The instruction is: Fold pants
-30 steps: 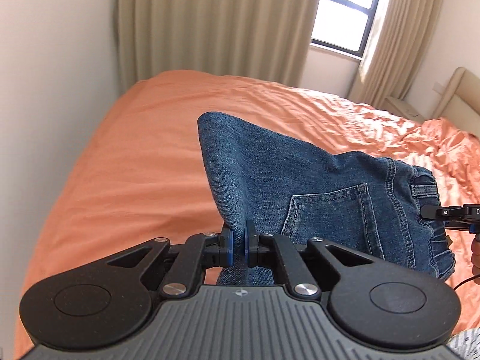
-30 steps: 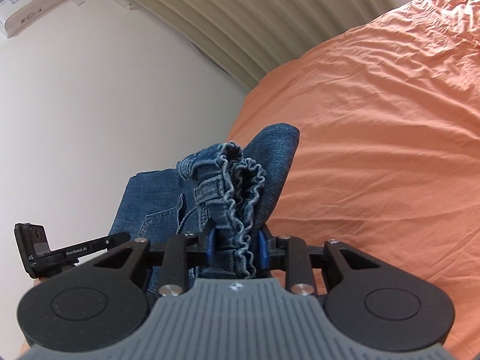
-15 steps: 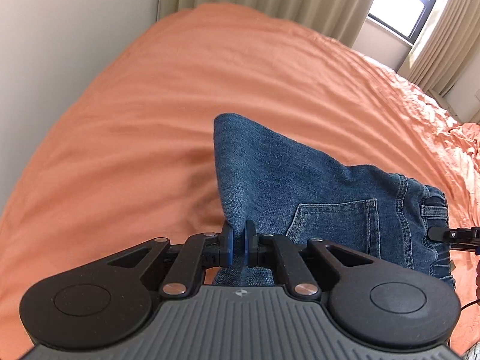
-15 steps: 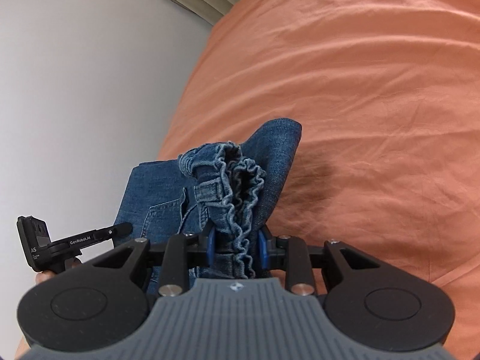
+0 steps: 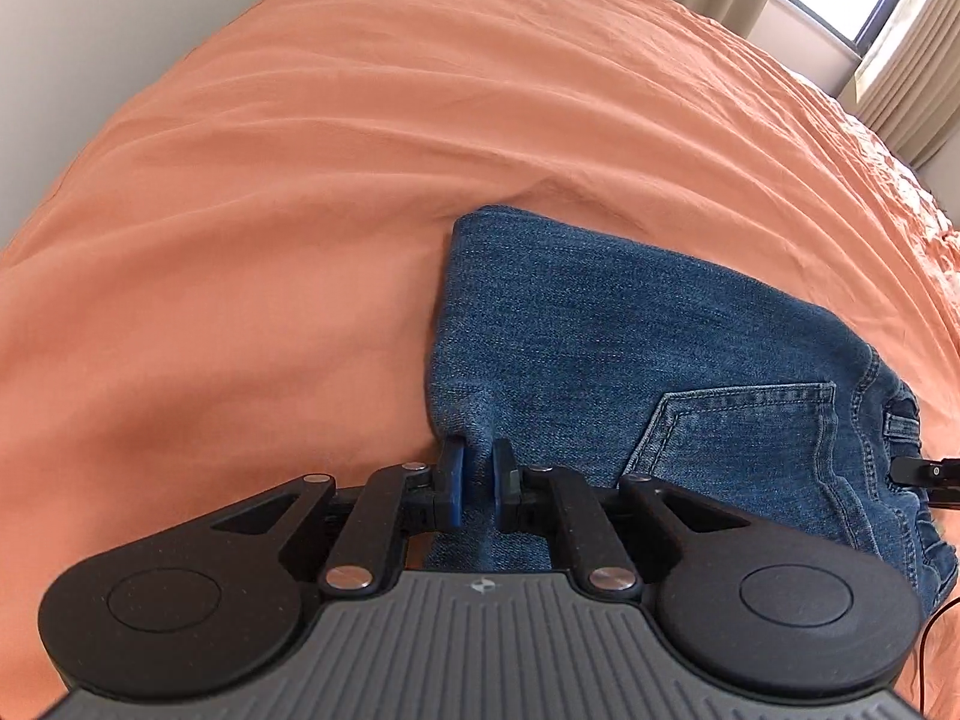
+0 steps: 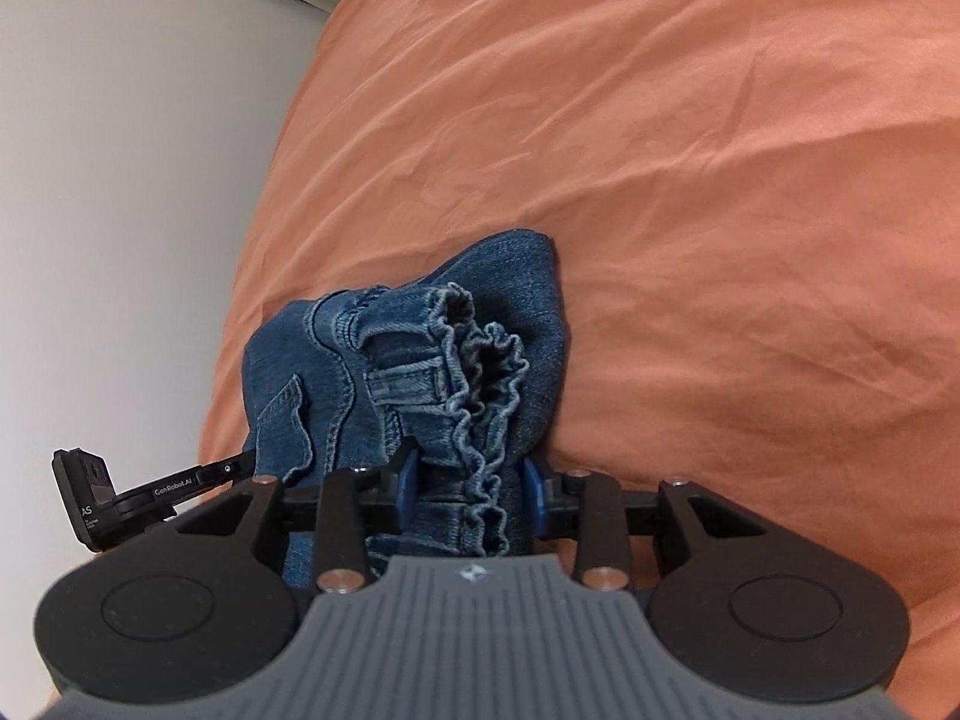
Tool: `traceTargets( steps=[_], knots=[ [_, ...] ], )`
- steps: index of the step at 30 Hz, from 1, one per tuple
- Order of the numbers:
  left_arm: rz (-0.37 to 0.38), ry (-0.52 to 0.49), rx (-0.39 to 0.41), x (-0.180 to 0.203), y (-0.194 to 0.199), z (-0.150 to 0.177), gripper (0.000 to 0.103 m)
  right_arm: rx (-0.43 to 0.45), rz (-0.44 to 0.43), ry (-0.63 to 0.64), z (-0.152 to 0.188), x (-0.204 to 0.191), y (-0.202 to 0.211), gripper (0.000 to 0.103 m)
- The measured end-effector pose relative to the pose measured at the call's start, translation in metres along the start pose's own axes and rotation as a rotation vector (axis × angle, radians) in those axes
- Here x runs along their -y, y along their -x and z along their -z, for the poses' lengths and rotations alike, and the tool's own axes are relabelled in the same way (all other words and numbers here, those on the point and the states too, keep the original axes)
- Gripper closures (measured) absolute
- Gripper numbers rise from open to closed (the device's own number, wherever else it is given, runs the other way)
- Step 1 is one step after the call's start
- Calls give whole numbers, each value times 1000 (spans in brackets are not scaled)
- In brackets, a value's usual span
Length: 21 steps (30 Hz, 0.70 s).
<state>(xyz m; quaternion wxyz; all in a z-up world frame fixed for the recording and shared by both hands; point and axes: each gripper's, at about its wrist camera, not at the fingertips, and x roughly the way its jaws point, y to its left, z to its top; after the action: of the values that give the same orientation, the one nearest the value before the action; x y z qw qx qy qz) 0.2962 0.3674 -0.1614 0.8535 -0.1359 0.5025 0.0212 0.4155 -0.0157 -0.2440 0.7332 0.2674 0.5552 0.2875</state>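
Left tongs [image 5: 477,474] clamped on folded edge of jeans [image 5: 630,360]. Right tongs [image 6: 471,483] clamped on bunched elastic waistband [image 6: 474,372]. Jeans folded, stretched between both tongs, far fold touching orange bed sheet [image 5: 300,210]. Back pocket [image 5: 738,426] faces up.

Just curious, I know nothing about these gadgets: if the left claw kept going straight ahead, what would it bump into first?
The jeans it already pinches; beyond them, probably the orange bedsheet, though depth is unclear.
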Motion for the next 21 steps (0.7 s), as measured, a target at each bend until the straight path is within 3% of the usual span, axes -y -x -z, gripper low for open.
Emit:
traceTargets(
  steps=[5,8,12,16,21],
  knots=[
    [-35,-27,61,3,33,8,89,67,125,180,0,-29,17,61],
    [-48,-76,104,8,62,21,89,155,231,366,21,-60,35,62],
    [-28,-130,110,19,85,46,89,226,281,570,61,-91,55,68],
    [-58,-212,89,39,82,75,89,218,299,687,96,-103,50,74],
    [-125,-250,47,41,63,101,89,169,348,689,110,-94,25,75]
  ],
)
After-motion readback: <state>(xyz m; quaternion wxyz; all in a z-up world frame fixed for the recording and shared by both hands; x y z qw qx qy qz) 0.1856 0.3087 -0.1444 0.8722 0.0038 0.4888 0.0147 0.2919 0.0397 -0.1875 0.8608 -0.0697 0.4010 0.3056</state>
